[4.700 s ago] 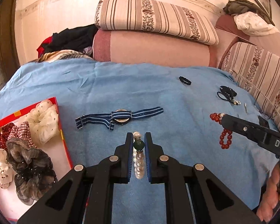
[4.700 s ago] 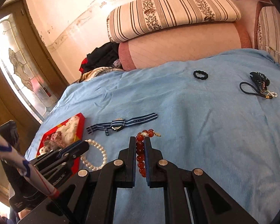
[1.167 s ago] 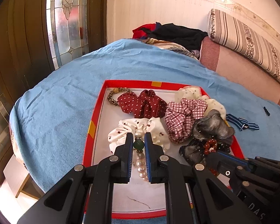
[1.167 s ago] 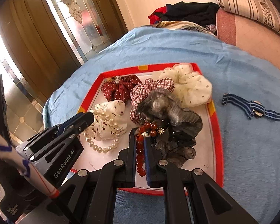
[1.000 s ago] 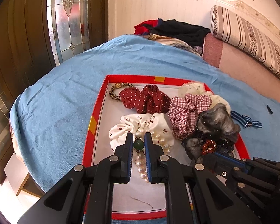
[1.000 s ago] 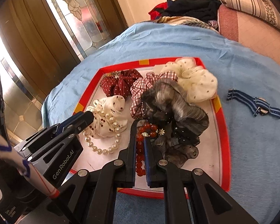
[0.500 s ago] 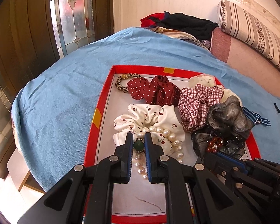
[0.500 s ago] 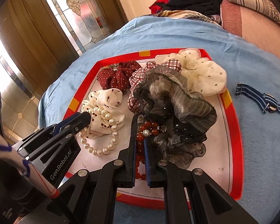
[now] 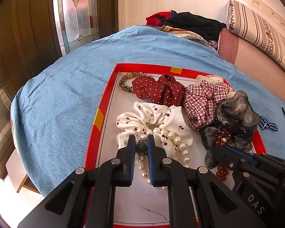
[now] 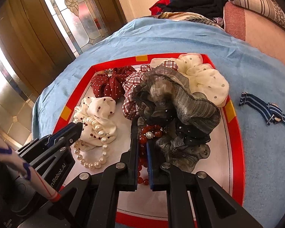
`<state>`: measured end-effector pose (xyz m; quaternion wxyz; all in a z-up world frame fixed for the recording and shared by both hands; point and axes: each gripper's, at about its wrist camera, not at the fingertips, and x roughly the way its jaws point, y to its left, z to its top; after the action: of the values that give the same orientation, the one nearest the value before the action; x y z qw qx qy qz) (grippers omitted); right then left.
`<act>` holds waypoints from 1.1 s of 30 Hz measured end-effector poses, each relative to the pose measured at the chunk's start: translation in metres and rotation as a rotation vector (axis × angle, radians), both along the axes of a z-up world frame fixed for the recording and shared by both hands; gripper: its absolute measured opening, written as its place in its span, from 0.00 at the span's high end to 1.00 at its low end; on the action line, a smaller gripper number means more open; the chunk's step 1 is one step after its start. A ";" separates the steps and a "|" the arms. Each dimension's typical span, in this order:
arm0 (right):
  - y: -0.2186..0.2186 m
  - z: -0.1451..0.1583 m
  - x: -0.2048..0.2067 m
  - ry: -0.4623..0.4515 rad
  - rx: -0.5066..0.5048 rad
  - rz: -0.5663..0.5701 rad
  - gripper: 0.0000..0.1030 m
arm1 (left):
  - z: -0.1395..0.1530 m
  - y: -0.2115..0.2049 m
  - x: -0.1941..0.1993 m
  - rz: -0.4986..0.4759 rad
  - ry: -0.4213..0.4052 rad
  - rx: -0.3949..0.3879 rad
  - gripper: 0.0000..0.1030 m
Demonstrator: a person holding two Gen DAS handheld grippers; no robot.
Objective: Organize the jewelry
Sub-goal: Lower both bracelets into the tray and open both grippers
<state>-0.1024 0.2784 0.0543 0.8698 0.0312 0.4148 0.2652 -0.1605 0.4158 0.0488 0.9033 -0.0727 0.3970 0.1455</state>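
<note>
**Q:** Left wrist view: what do the tongs hold over the red tray (image 9: 101, 104)?

**A:** The left gripper (image 9: 141, 142) is pinched narrow on the green bead of a pearl bracelet (image 9: 175, 139), whose loop drapes over the near edge of a white cherry-print scrunchie (image 9: 152, 117) and onto the tray floor.

**Q:** And the other tongs?

**A:** The right gripper (image 10: 142, 133) is clamped on a red bead bracelet (image 10: 151, 131). Its far beads touch the near edge of a grey scrunchie (image 10: 172, 98) and the rest trails back between the fingers, low over the tray floor.

**Q:** What else sits in the tray?

**A:** A red polka-dot scrunchie (image 9: 158, 90) and a leopard-print hair tie (image 9: 126, 83) at the far left, a plaid scrunchie (image 9: 203, 102) to their right, and a cream dotted scrunchie (image 10: 203, 76) at the far right.

**Q:** Anything outside it?

**A:** A blue striped watch (image 10: 269, 109) lies on the blue bedspread (image 9: 66, 87), just right of the tray.
</note>
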 end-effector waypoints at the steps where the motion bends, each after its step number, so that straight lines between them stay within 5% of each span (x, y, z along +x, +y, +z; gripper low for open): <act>1: 0.000 0.000 0.000 -0.001 0.000 -0.001 0.91 | 0.000 0.000 0.000 0.000 0.000 -0.001 0.89; 15: 0.004 0.000 0.005 0.015 -0.003 0.003 0.91 | -0.003 0.005 0.003 0.006 -0.006 -0.022 0.84; 22: -0.001 0.005 0.001 0.021 0.013 0.018 0.91 | -0.002 0.003 -0.001 -0.001 -0.010 -0.020 0.65; 33: -0.001 0.002 -0.015 0.052 0.006 0.049 0.91 | -0.003 -0.012 -0.015 -0.026 -0.003 -0.003 0.54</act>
<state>-0.1179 0.2774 0.0562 0.8520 0.0304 0.4369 0.2869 -0.1755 0.4040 0.0459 0.9055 -0.0689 0.3970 0.1330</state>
